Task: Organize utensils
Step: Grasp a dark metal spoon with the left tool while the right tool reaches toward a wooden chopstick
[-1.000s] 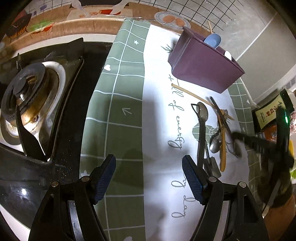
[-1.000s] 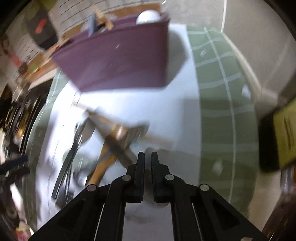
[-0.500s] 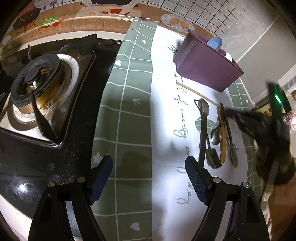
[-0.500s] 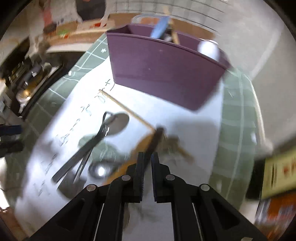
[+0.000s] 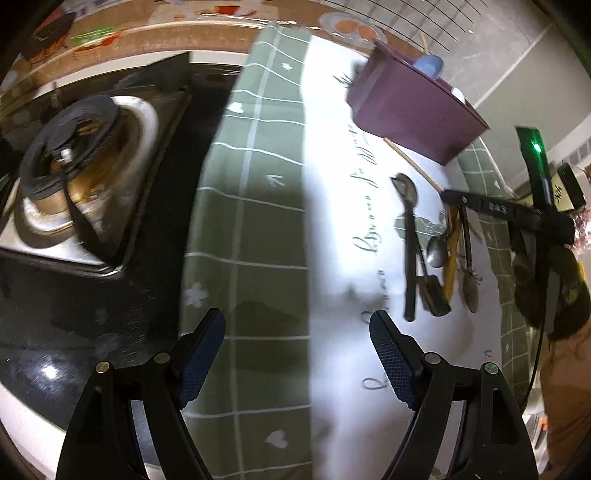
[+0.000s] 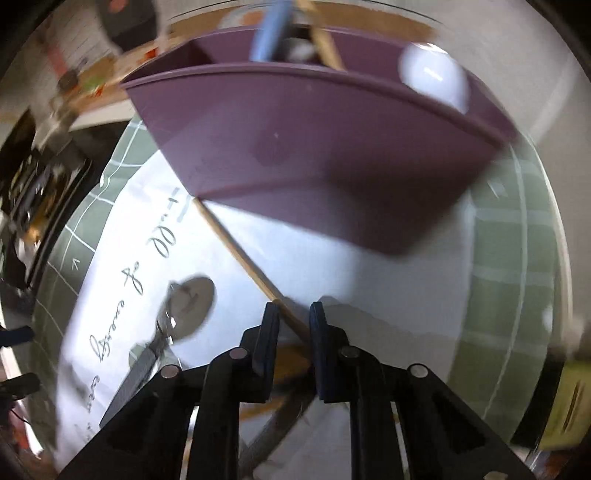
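A purple utensil box (image 5: 413, 110) (image 6: 314, 155) stands at the far end of the mat, with a blue spoon (image 6: 269, 29) and a white spoon (image 6: 432, 77) in it. In front of it lie a wooden chopstick (image 6: 236, 251) (image 5: 410, 162), a metal spoon (image 6: 192, 302) (image 5: 406, 184) and a loose pile of utensils (image 5: 443, 251). My right gripper (image 6: 294, 308) (image 5: 448, 194) hangs low over the chopstick; its jaws are opening, a narrow gap apart, and the chopstick runs between them untouched. My left gripper (image 5: 295, 317) stands open above the mat with nothing between its fingers.
A green-and-white mat (image 5: 258, 184) covers the counter. A gas stove (image 5: 74, 147) sits to the left of it. A plate (image 5: 354, 29) stands behind the box near the tiled wall. A person's hand (image 5: 554, 295) holds the right gripper at the right edge.
My right gripper has moved away from the utensil pile toward the purple box and now straddles the chopstick, its jaws parted a little. The left gripper has barely shifted.
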The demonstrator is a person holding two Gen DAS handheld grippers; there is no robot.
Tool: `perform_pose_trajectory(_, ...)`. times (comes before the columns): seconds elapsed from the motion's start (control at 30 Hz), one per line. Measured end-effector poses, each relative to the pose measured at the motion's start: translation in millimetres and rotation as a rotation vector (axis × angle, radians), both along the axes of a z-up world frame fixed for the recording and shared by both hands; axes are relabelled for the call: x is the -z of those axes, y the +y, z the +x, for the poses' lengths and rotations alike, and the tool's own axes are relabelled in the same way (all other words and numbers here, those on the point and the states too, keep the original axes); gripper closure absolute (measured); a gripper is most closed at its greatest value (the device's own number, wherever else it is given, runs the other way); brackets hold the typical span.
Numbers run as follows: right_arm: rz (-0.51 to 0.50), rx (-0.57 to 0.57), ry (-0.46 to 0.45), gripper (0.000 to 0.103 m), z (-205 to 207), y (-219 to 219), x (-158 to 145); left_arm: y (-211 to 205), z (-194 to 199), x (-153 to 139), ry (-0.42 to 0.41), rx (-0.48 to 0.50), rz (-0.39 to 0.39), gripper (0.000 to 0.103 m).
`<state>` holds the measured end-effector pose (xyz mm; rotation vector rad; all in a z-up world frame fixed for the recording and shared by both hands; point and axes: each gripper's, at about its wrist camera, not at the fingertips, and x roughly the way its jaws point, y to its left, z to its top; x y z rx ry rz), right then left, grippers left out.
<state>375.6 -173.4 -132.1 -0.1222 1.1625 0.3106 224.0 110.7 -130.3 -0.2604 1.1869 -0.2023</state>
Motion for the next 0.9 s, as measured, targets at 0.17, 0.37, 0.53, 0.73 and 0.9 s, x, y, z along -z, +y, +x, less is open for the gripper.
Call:
perform_pose_trajectory(0.17, 0.110, 0.174, 0.068, 0.095, -38, -49, -2, -28, 10, 5, 0.007, 0.081, -0.010, 0.022)
perform_pose_trajectory(0.37, 0.169, 0.284, 0.068, 0.095, -100, -72, 0, -67, 21, 5, -0.011, 0.180, 0.007, 0.022)
perform_pose_trajectory(0.53, 0.172, 0.289, 0.041, 0.095, -141, -64, 8, -95, 53, -12, -0.120, 0.215, 0.050, 0.022)
perform_pose_trajectory(0.73, 0.108, 0.310, -0.056, 0.093, -163, -72, -13, -129, 105, -7, -0.111, 0.272, 0.109, 0.042)
perform_pose_trajectory(0.9, 0.106, 0.320, -0.089, 0.092, -179, -85, -28, -146, 125, 4, -0.103, 0.276, 0.211, 0.051)
